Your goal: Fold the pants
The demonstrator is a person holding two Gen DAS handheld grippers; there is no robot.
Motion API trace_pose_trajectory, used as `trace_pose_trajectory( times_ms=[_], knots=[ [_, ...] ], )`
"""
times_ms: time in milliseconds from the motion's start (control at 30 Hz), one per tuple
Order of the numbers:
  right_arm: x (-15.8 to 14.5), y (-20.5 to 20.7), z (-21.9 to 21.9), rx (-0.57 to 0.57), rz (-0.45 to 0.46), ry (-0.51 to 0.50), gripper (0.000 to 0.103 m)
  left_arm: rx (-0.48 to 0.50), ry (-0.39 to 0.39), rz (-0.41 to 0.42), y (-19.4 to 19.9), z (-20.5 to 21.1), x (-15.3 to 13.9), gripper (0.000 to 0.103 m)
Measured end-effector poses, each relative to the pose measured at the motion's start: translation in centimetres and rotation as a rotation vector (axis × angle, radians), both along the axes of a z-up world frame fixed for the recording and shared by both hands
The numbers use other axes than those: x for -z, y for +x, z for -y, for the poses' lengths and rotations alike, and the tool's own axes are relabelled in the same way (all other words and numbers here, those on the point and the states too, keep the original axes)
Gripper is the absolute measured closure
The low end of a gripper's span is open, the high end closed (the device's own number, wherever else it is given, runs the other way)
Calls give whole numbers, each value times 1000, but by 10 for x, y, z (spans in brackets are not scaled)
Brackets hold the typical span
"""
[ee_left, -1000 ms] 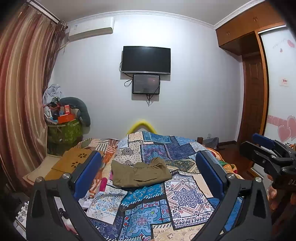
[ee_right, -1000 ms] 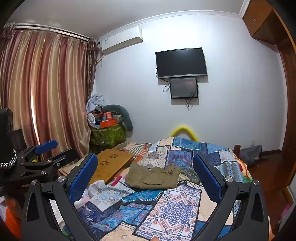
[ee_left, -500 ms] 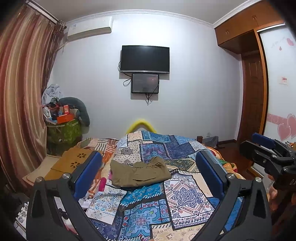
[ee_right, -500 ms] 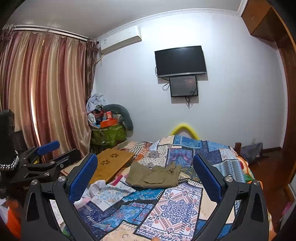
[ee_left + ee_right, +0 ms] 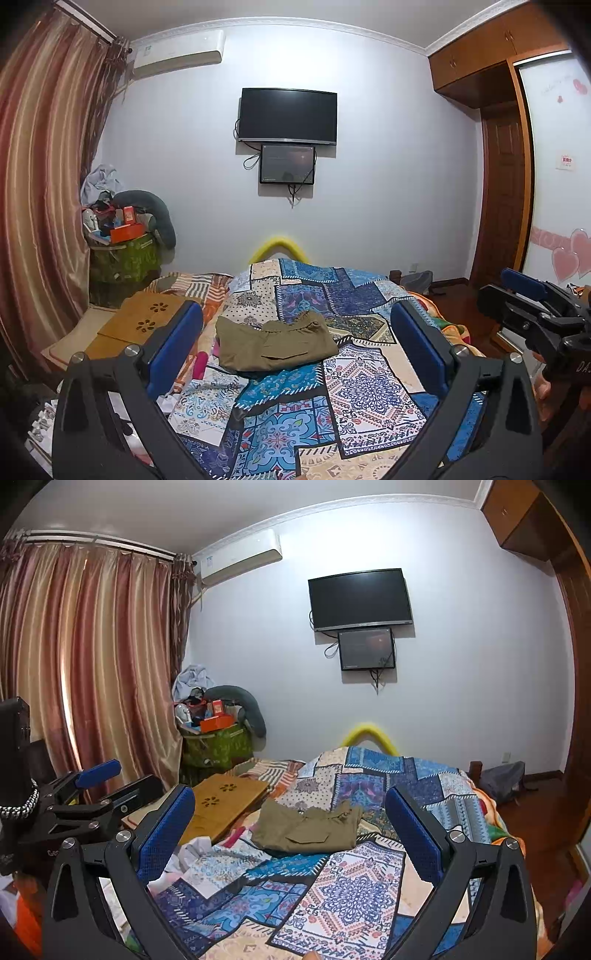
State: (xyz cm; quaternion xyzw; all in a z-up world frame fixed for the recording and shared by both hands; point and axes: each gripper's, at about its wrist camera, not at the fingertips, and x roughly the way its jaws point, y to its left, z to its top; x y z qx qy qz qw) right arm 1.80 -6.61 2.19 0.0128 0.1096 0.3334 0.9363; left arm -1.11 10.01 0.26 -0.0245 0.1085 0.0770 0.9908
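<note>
Lying folded into a compact bundle on the patchwork bedspread [image 5: 354, 384], the olive pants [image 5: 275, 341] rest well ahead of both grippers, untouched; how many layers the bundle has is hard to make out, and its far edge bunches at the elastic waistband. The left gripper [image 5: 295, 350] has its blue-padded jaws spread wide with nothing between them, and the right gripper [image 5: 290, 830] is likewise wide apart and holds nothing. Each frame's lower edge cuts off the gripper bodies. The left wrist view catches the right gripper at its right border, with part of a hand [image 5: 545, 387] behind it, plus a wooden wardrobe [image 5: 491, 48] and a white door with heart stickers [image 5: 561, 258]. The right wrist view instead shows the left gripper at its left border and far more of the striped curtain [image 5: 92, 664]. Both show a wall-mounted television [image 5: 288, 115], an air conditioner [image 5: 177, 53], a wooden lap tray [image 5: 142, 321] beside the bed and a cluttered green basket [image 5: 125, 260].
</note>
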Motion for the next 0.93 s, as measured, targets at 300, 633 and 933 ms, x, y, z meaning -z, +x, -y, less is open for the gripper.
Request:
trace_pose_trajectory(
  times_ms=[300, 633, 933],
  knots=[
    [0, 2, 0, 1, -12, 3, 1, 15, 12, -12, 3, 3, 1, 0],
    [0, 2, 0, 4, -16, 7, 1, 23, 13, -18, 5, 5, 0, 0],
    [3, 4, 1, 8, -28, 11, 1, 33, 12, -30, 8, 5, 1, 0]
  ],
)
